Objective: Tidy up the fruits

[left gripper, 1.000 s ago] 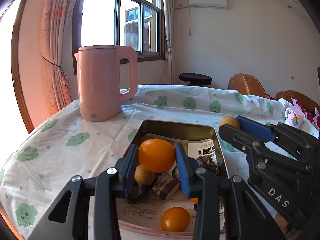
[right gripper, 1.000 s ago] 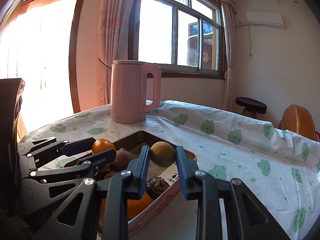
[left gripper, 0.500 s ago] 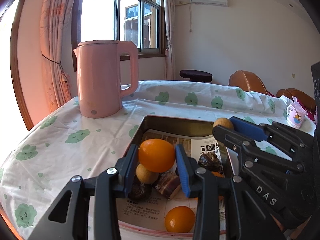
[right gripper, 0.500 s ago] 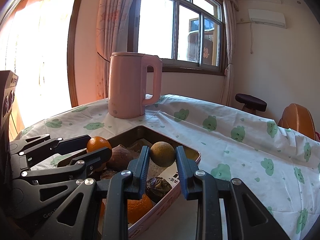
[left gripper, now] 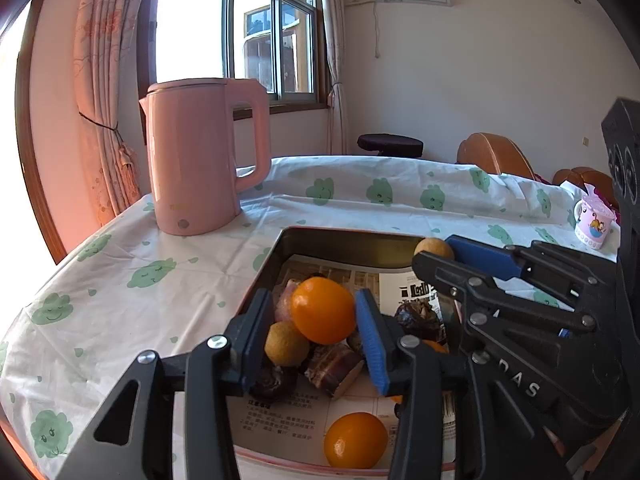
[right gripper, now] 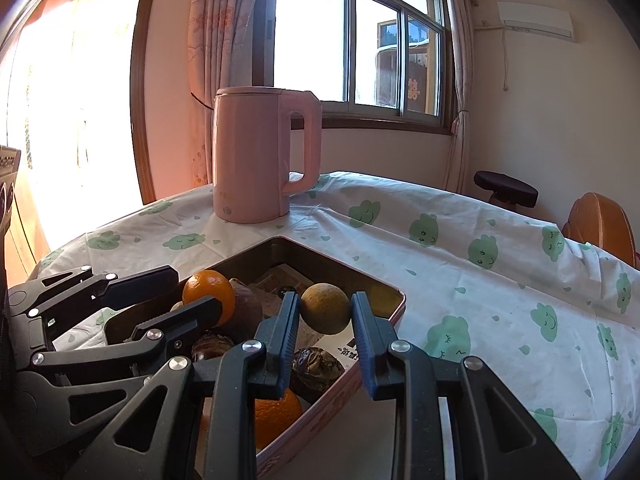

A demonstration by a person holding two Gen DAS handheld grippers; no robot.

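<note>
My left gripper (left gripper: pixel 316 312) is shut on an orange (left gripper: pixel 323 310) and holds it above the pink tin tray (left gripper: pixel 344 240). My right gripper (right gripper: pixel 325 312) is shut on a brown-green round fruit (right gripper: pixel 325 309) over the tray's far corner (right gripper: pixel 394 300). In the left wrist view the right gripper (left gripper: pixel 444 252) shows at the right with its fruit (left gripper: pixel 432 246). In the right wrist view the left gripper (right gripper: pixel 192 292) shows at the left with the orange (right gripper: pixel 210 290). The tray holds another orange (left gripper: pixel 355 440), a small yellow-brown fruit (left gripper: pixel 286 344), dark brown fruits (left gripper: pixel 418 316) and printed paper.
A pink kettle (left gripper: pixel 200 156) stands on the white cloth with green clouds (left gripper: pixel 152 272), behind the tray to the left. A small pink mug (left gripper: pixel 594 226) sits at the table's right edge. Chairs (left gripper: pixel 494 156) and a stool (left gripper: pixel 390 145) stand beyond the table.
Both grippers have sunk a little toward the tray with their fruits still held. The kettle looks closer and larger in both views.
</note>
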